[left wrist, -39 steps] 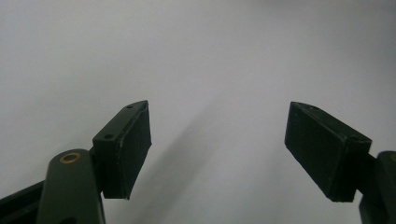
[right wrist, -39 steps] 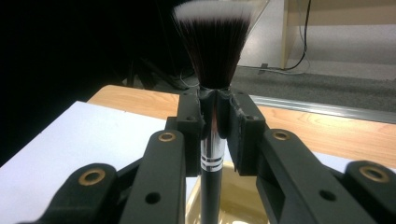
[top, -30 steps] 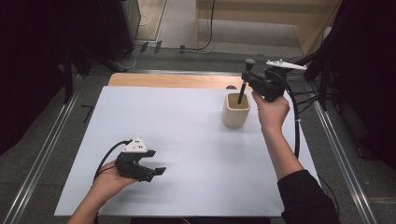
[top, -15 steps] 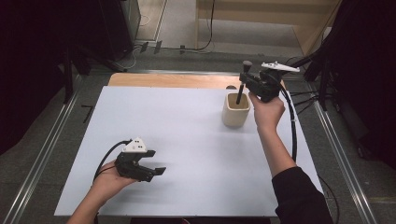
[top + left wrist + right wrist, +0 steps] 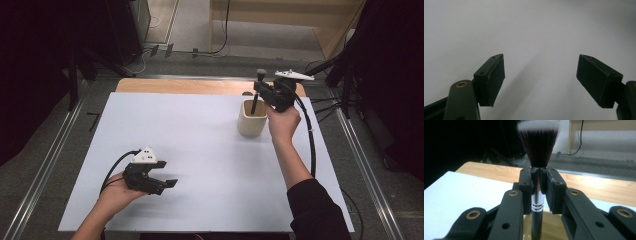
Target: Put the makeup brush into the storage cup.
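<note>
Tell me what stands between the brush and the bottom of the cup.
Nothing visible does. The right gripper is shut on the brush, whose handle already dips inside the cup; the cup's bottom is hidden.

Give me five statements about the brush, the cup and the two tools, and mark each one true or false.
1. The right tool is shut on the makeup brush. True.
2. The brush stands bristles up, its handle reaching down into the cream cup. True.
3. The left tool grips a second brush. False: its jaws are open with nothing between them, over the white table sheet.
4. The cup lies on its side. False: it stands upright.
5. The cup sits at the near left corner of the sheet. False: it is toward the far right, by the right tool.
</note>
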The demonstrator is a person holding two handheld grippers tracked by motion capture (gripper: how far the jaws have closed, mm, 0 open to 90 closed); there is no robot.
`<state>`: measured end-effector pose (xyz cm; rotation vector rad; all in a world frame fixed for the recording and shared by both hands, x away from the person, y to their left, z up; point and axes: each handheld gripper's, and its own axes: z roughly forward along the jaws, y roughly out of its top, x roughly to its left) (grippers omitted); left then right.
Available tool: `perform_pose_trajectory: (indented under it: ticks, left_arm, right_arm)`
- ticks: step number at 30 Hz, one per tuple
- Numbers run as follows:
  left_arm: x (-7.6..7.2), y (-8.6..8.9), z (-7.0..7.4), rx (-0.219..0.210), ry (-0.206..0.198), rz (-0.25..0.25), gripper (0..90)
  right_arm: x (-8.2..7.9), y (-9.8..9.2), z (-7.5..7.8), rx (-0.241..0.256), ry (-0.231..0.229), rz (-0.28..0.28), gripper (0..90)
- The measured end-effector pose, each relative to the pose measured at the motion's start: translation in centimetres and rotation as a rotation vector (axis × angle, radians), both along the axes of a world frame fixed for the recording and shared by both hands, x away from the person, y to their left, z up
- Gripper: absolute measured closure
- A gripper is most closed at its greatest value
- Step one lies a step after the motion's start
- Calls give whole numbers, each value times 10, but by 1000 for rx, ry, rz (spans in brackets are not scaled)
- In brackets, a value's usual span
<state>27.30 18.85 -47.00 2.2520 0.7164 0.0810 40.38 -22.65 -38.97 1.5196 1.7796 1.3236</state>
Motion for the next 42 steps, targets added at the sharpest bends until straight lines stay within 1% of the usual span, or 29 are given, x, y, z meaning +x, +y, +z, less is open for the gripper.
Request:
perform_pose_trajectory:
  ticks: [6, 9, 15, 18, 20, 22, 29, 30, 31, 32, 33, 34, 36, 37, 40, 42]
  left_arm:
    - [0, 0, 0, 2, 1, -1, 236]
    - [0, 0, 0, 2, 2, -2, 235]
    - [0, 0, 0, 3, 2, -1, 236]
    - [0, 0, 0, 2, 2, -1, 236]
    - [0, 0, 0, 3, 3, -2, 235]
    - [0, 0, 0, 4, 4, -2, 236]
    - [0, 0, 0, 4, 2, -1, 235]
    - [0, 0, 0, 4, 2, -1, 235]
    - [0, 0, 0, 3, 2, -2, 236]
    - [0, 0, 0, 3, 2, -2, 236]
    - [0, 0, 0, 4, 2, -2, 235]
    - [0, 0, 0, 4, 4, -2, 235]
    - [0, -1, 0, 6, 4, -2, 235]
    - [0, -1, 0, 5, 4, -2, 235]
    - [0, -1, 0, 5, 3, -1, 235]
    - [0, -1, 0, 5, 3, -1, 235]
  right_arm:
    - [1, -3, -10, -4, 29, -2, 777]
    - [0, -4, -14, 4, 21, -9, 777]
    - [-1, -5, -23, 7, 41, -7, 777]
    - [-1, -4, -24, 1, 51, -3, 776]
    - [-1, -4, -24, -4, 47, 2, 775]
    - [-1, -4, -23, 2, 45, 4, 774]
    - [-2, -4, -22, -3, 55, 14, 773]
    - [-3, -5, -21, -6, 56, 19, 750]
    - [-3, -6, -21, -6, 45, 33, 654]
    - [-3, -7, -20, -9, 23, 58, 511]
    - [-3, -7, -20, -14, 12, 74, 362]
    - [-3, -7, -20, -15, 18, 73, 284]
    - [-4, -9, -19, 2, 41, 84, 258]
    - [-5, -10, -19, 0, 53, 87, 245]
    - [-7, -11, -18, -28, 72, 95, 225]
    - [-9, -11, -17, -38, 88, 105, 224]
